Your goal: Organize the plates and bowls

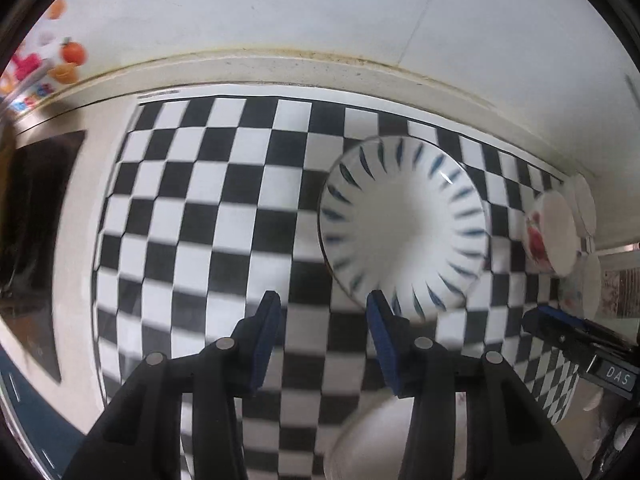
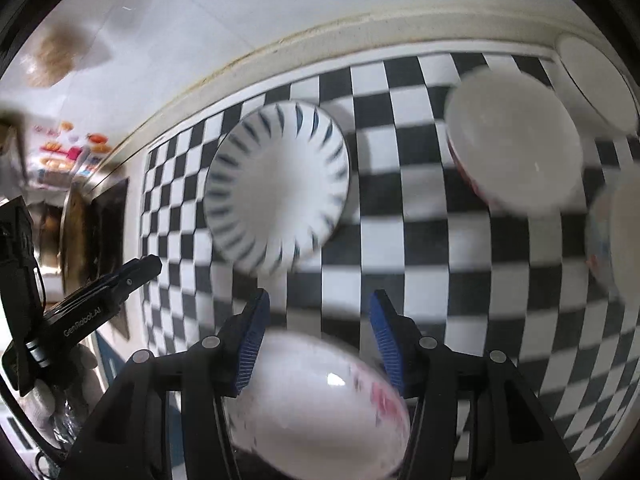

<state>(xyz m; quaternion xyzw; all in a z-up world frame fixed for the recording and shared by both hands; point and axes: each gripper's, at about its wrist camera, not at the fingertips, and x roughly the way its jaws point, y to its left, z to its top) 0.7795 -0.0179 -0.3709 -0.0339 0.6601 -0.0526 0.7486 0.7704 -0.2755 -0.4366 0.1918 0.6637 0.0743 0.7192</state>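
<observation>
Left wrist view first. Left hand-held gripper (image 1: 323, 306) points down at a checkered mat (image 1: 192, 208) on the counter (image 1: 312, 70), jaws spread w/ nothing between them; only mat squares show in the gap. Striped bowl (image 1: 404, 224), white w/ blue dashes round its inside, sits on the mat just beyond the right finger, upright, rim partly behind that fingertip in the pic; can't tell if they touch. Far right edge of the mat: red-flowered bowl (image 1: 554, 236), blurred, w/ more white dishes (image 1: 588, 204) close behind it. Right hand-held gripper (image 1: 556, 322) pokes in from the right, near side. Blurred white bowl edge (image 1: 360, 440) shows low in the pic, under the left gripper's fingers. Dark stove top (image 1: 40, 216) lies left of the mat.

Right wrist view. Right hand-held gripper (image 2: 318, 304) has jaws spread, pads not pressing on anything. White bowl w/ pink flowers (image 2: 316, 404) sits below and between the fingers, near side, upright, blurred; pads appear apart from its rim. Striped bowl (image 2: 276, 188) is farther out, left of centre on the mat (image 2: 400, 240). Plain-looking white bowl w/ red outside (image 2: 516, 140) is far right, tilted-looking thru blur; a white plate (image 2: 596, 84) beyond it at the mat's far right corner, another flowered bowl (image 2: 616, 232) at the right edge. Left hand-held gripper (image 2: 154, 264) enters from the left, well apart from the striped bowl.
</observation>
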